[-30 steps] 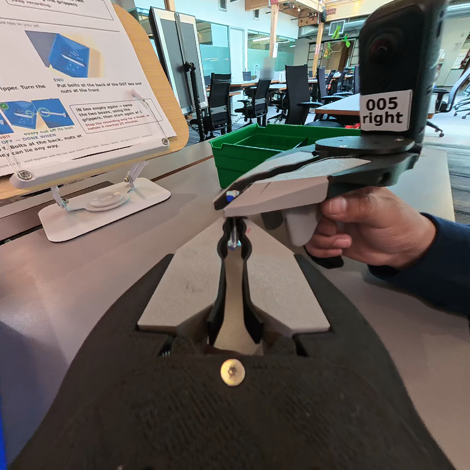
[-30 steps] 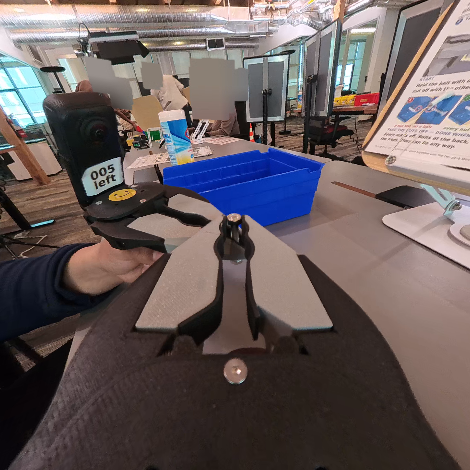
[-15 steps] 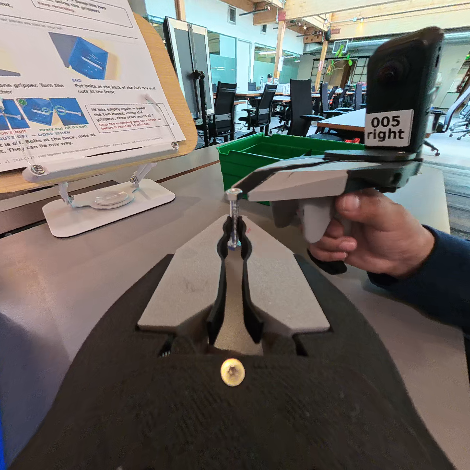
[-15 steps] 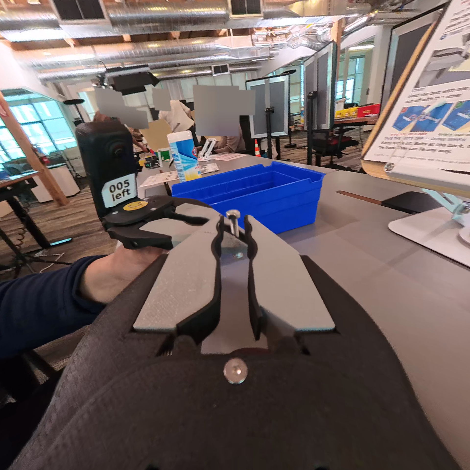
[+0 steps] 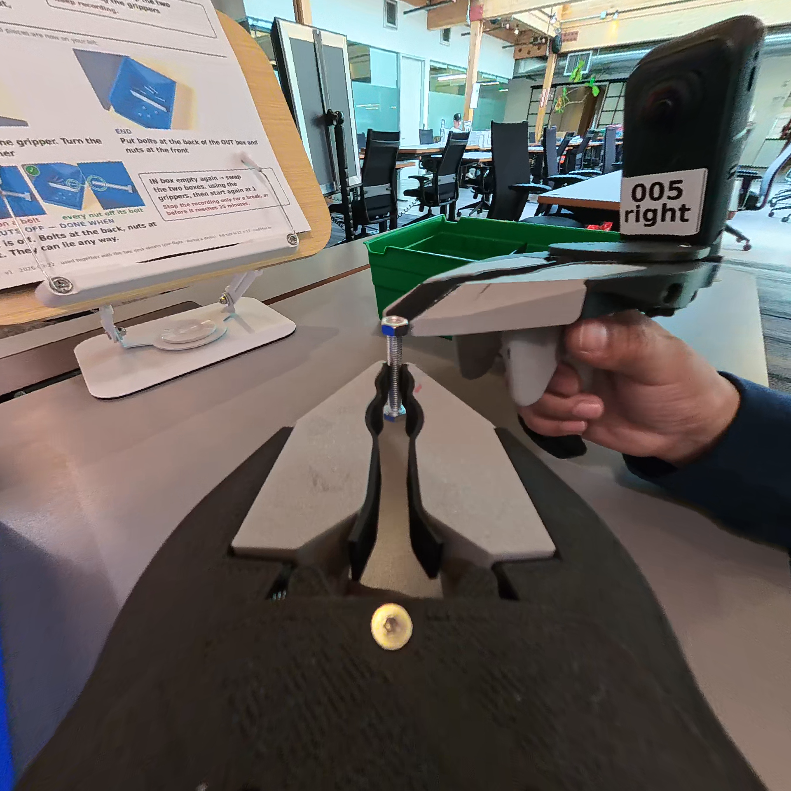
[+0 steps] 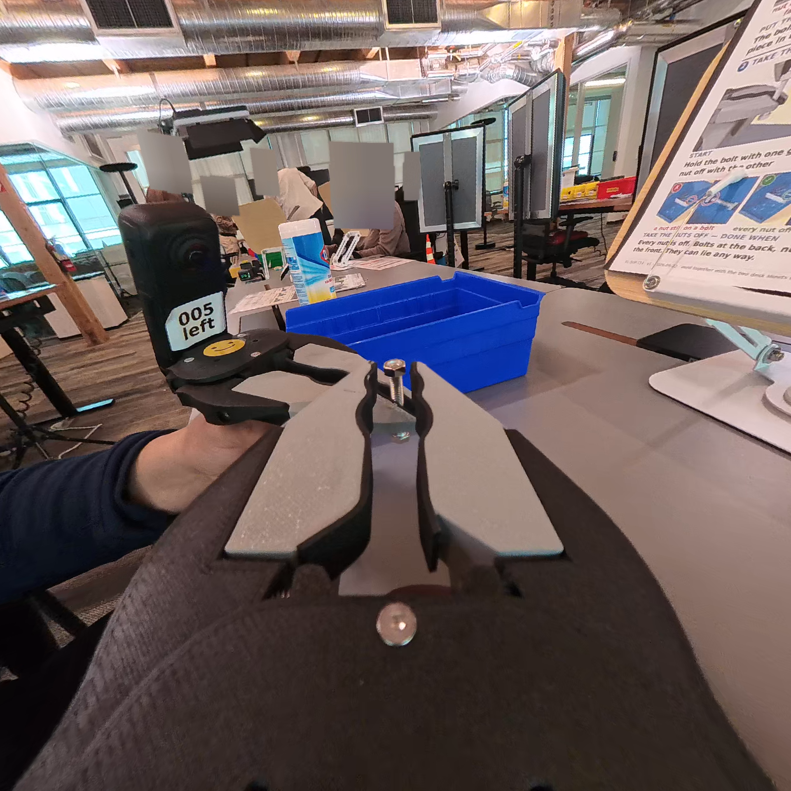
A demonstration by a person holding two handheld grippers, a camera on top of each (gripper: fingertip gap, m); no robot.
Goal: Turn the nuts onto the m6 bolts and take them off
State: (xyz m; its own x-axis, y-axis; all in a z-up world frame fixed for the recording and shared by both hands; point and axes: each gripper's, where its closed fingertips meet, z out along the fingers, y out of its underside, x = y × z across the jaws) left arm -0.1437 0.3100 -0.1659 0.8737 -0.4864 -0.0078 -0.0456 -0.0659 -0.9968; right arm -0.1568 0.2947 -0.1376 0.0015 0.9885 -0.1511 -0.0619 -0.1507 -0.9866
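My left gripper (image 5: 394, 379) is shut on the shaft of a silver M6 bolt (image 5: 394, 359) and holds it upright above the grey table (image 5: 128, 449). The bolt has a hex end on top (image 5: 394, 326), and a nut (image 5: 394, 413) shows at its lower end in the notch between my fingers. My right gripper (image 6: 394, 374) is open, with the bolt's top (image 6: 394, 367) standing between its spread fingertips without being gripped. In the left wrist view the right gripper's tips (image 5: 398, 314) sit right beside the bolt's top. The nut also shows in the right wrist view (image 6: 400, 435).
A green bin (image 5: 449, 257) stands behind the right gripper. A blue bin (image 6: 428, 325) stands behind the left one. An instruction sheet on a white stand (image 5: 184, 338) is at the back of the table. A wipes canister (image 6: 306, 261) stands on a farther desk. The grippers are tip to tip, or close to it.
The right gripper was shut around the bolt's top a second ago. It has since opened its jaws and drawn back slightly. The left gripper still holds the bolt.
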